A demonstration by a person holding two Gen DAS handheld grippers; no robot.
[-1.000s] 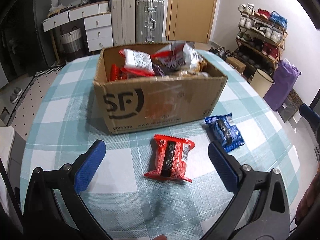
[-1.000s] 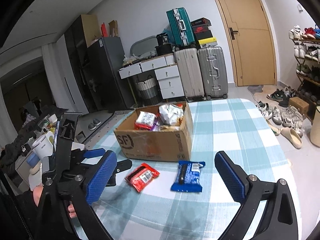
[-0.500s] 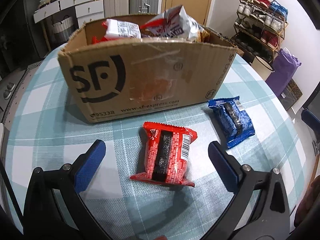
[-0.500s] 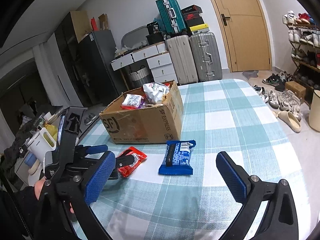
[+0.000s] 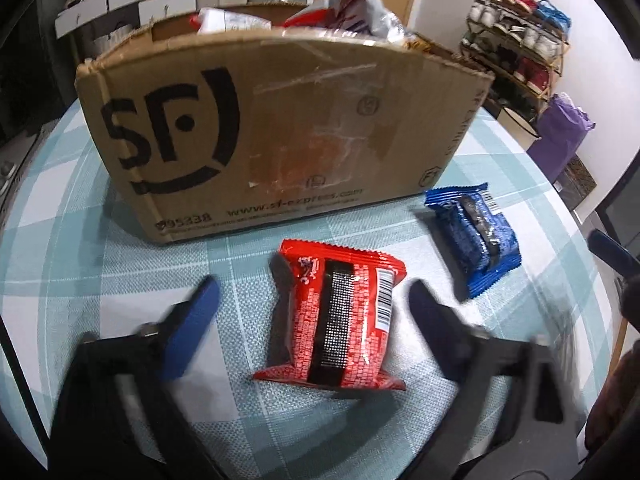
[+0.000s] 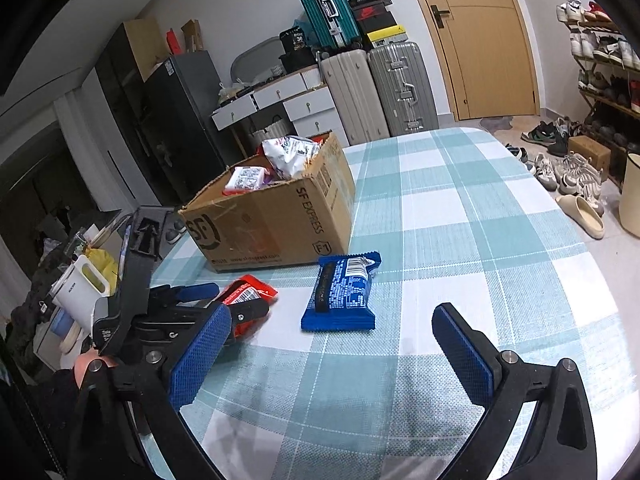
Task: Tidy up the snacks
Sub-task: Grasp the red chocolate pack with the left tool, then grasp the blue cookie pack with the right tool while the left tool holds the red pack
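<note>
A red snack pack (image 5: 340, 316) lies on the checked tablecloth in front of a cardboard SF box (image 5: 280, 136) that holds several snack bags. My left gripper (image 5: 312, 312) is open, its jaws on either side of the red pack without closing on it. A blue snack pack (image 5: 474, 240) lies to the right of the red one. In the right wrist view the blue pack (image 6: 344, 292) lies ahead of my open, empty right gripper (image 6: 328, 348). The left gripper (image 6: 224, 300) straddles the red pack (image 6: 246, 294) there, and the box (image 6: 272, 216) stands behind.
The round table (image 6: 460, 208) has a teal and white checked cloth. Suitcases (image 6: 380, 88) and drawers stand by the far wall. A shoe rack (image 6: 604, 64) and loose shoes are on the right. A white kettle (image 6: 82, 284) sits off the table's left.
My left gripper has moved forward and down, so the red pack now lies between its jaws. My right gripper has moved closer to the blue pack.
</note>
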